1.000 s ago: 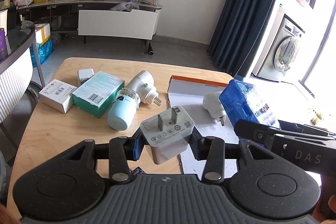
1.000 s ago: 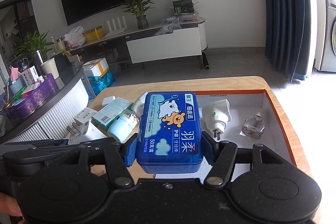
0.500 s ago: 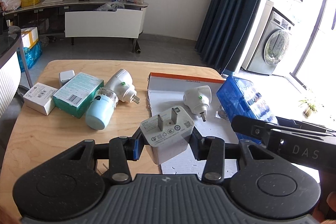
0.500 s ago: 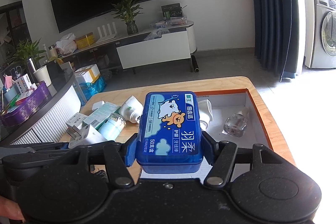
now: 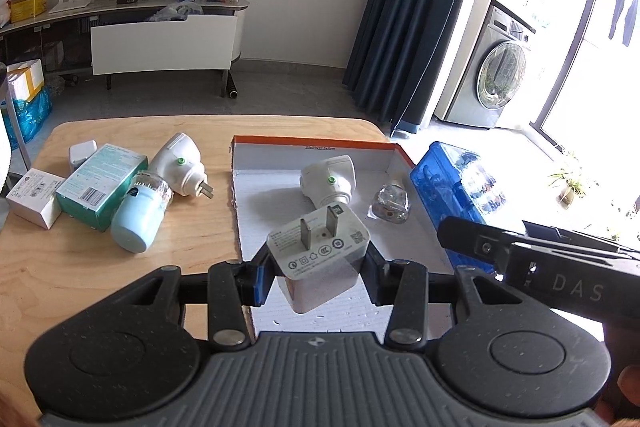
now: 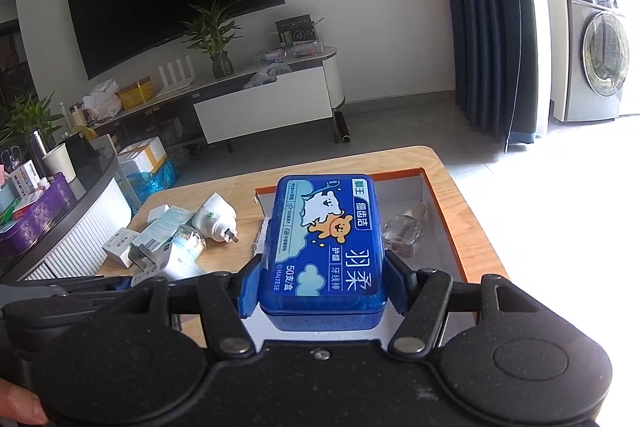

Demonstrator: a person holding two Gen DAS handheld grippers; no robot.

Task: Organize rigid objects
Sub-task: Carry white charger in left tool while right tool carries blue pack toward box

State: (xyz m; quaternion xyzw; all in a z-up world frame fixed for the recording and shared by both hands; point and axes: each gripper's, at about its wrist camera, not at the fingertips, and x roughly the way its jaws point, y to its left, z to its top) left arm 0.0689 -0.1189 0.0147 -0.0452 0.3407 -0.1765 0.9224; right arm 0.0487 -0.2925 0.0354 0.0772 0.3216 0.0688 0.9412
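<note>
My left gripper (image 5: 316,277) is shut on a white two-prong charger (image 5: 320,251) and holds it above the near part of the orange-rimmed white tray (image 5: 312,142). My right gripper (image 6: 322,285) is shut on a blue floss box (image 6: 325,243), held above the same tray (image 6: 444,211); the box also shows in the left wrist view (image 5: 460,187). In the tray lie a white plug-in device (image 5: 330,179) and a clear glass bottle (image 5: 390,205).
On the wooden table (image 5: 60,267) left of the tray lie a second white plug-in device (image 5: 180,163), a pale blue bottle (image 5: 140,215), a green box (image 5: 100,183), a white box (image 5: 34,195) and a small white adapter (image 5: 82,153).
Both grippers have moved right over the tray with their objects still held. The tray and its contents now sit more in the middle of the left wrist view.
</note>
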